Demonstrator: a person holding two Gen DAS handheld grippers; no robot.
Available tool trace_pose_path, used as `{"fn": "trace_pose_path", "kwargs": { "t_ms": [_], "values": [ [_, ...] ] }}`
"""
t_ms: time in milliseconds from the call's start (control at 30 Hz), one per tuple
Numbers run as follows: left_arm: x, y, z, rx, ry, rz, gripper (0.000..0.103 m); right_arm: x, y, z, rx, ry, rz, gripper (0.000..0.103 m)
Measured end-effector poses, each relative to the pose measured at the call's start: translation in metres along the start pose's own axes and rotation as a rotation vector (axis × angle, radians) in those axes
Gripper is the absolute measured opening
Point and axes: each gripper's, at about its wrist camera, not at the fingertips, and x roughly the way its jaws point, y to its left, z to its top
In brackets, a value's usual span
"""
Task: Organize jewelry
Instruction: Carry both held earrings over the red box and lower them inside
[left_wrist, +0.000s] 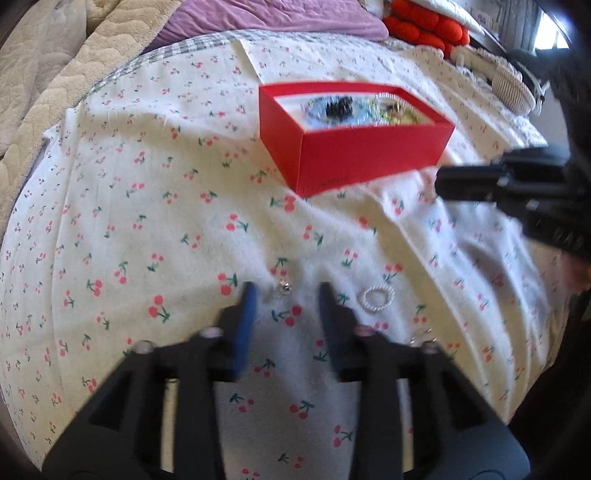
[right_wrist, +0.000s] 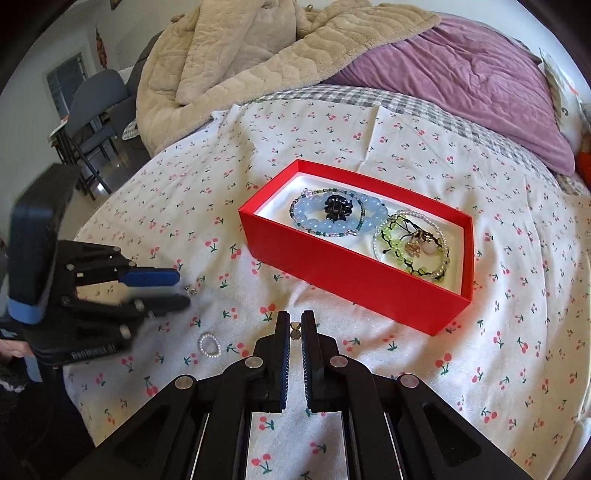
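A red box (right_wrist: 354, 280) sits on the cherry-print cloth (right_wrist: 480, 350) and holds a blue bead bracelet (right_wrist: 321, 221), a black hair claw (right_wrist: 337, 208) and green bead bracelets (right_wrist: 410, 245). The box also shows in the left wrist view (left_wrist: 369, 155). My right gripper (right_wrist: 295, 325) is shut on a small earring (right_wrist: 295, 329) in front of the box. My left gripper (left_wrist: 286, 295) is open just above the cloth, with a small silver earring (left_wrist: 284, 289) between its fingertips. A pearl ring (left_wrist: 377, 298) lies to its right, also in the right wrist view (right_wrist: 209, 344).
A beige quilt (right_wrist: 240, 55) and a purple blanket (right_wrist: 461, 77) are heaped at the far side of the bed. An orange knitted cushion (left_wrist: 424, 26) lies beyond the box. A grey chair (right_wrist: 96, 107) stands off the bed's left edge.
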Motion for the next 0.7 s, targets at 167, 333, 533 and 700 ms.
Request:
{"fn": "trace_pose_path", "kwargs": {
  "t_ms": [167,333,533,700],
  "values": [
    [0.012,-0.001,0.001,0.007,0.000,0.022,0.039,-0.001,-0.001,-0.002,0.001,0.000,0.006,0.006],
    [0.012,-0.010,0.002,0.035,0.009,0.004,0.013,-0.002,-0.003,-0.002,0.008,0.002,0.003,0.006],
    [0.005,-0.008,0.005,-0.010,0.013,-0.001,0.013,-0.008,-0.010,0.002,0.023,0.000,-0.009,0.006],
    [-0.010,-0.005,0.016,-0.039,-0.027,0.002,0.013,-0.011,-0.017,0.005,0.039,0.003,-0.017,0.006]
  ]
}}
